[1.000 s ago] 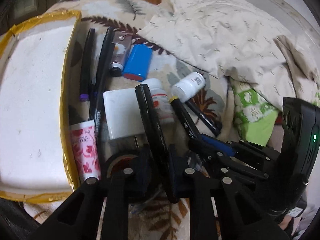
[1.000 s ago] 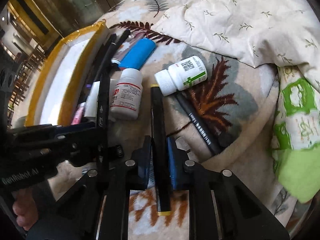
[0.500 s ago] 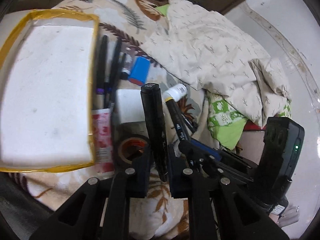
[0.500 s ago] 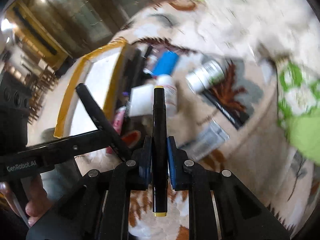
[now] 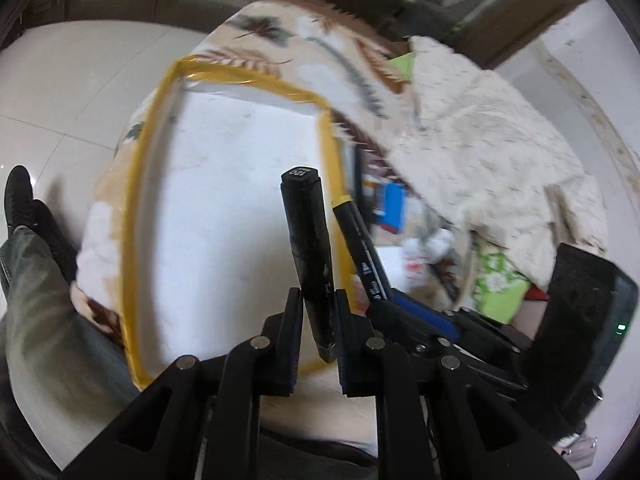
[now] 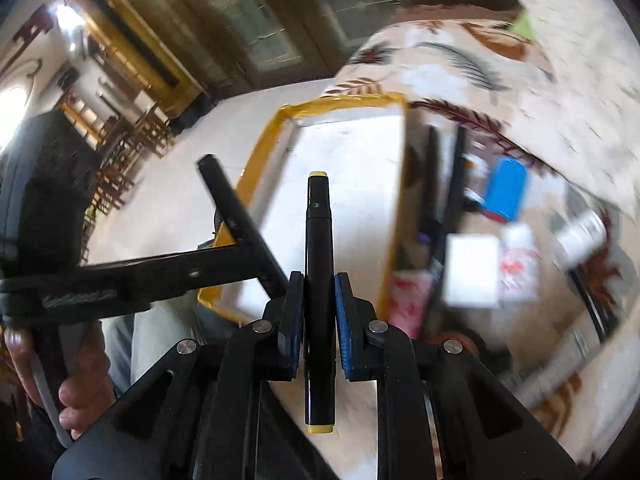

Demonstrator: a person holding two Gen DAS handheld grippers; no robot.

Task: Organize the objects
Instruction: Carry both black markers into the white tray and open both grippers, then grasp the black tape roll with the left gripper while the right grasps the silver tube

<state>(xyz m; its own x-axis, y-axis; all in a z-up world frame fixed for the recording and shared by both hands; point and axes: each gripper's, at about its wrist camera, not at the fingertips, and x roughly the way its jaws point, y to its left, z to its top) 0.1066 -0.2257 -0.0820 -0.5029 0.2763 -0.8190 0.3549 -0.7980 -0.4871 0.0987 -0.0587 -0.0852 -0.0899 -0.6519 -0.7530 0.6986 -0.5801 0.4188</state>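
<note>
Both tongs apparently grip markers (image 5: 310, 256) above tray (image 5: 134, 240)

The tray (image 5: 132, 216) sits on the bed cover (image 5: 320, 52). To the right of the tray lie pens (image 6: 430, 184), a box (image 6: 472, 270) and bottles (image 6: 582, 232). The blanket (image 5: 492, 152) lies behind them. Two markers (image 5: 310, 256) (image 6: 319, 280) are held up in front of the tray, side by side.
</note>
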